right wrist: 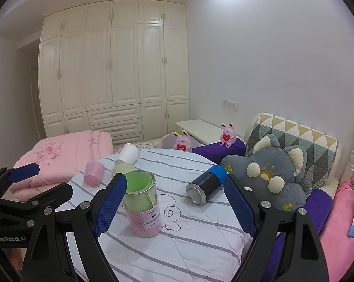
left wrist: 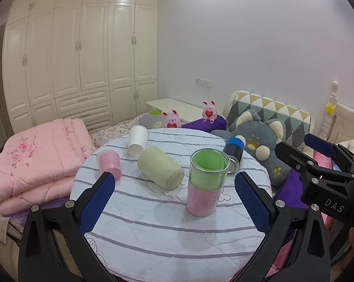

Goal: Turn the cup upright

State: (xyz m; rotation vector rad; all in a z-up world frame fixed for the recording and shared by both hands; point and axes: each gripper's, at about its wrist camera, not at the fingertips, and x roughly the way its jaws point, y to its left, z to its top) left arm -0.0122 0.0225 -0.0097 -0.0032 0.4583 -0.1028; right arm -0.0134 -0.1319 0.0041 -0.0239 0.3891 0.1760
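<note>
- Cups are lying scattered on a round surface [left wrist: 153,235] covered with a striped, quilted cloth, with bedding and soft toys behind it.
- One clear jar [left wrist: 206,183], banded green above pink, is already standing upright near the middle of the surface, its mouth open to the ceiling.
- Four others are not upright: a pale green cup [left wrist: 159,168] is lying on its side near the centre, a white paper cup [left wrist: 137,140] is tipping at the far edge, a pink cup [left wrist: 109,163] is sitting at the left, and a dark can with a blue band [right wrist: 206,184] is lying on its side at the right with its metal end facing the camera.
- Which cup is being targeted is not clear; the dark can is lying between the right gripper's fingers in that view, so it seems the likeliest.
- That can is looking rigid, light and smooth, so it may roll or slip; gripping across the middle of its round wall seems safest, then tilting it.
- The paper cup would crush easily and needs a gentle squeeze.
- The left gripper [left wrist: 174,202] is hovering with fingers spread wide, holding nothing and touching nothing.
- The right gripper [right wrist: 174,202] is likewise hovering with fingers wide apart and empty, near the surface's front edge.
</note>
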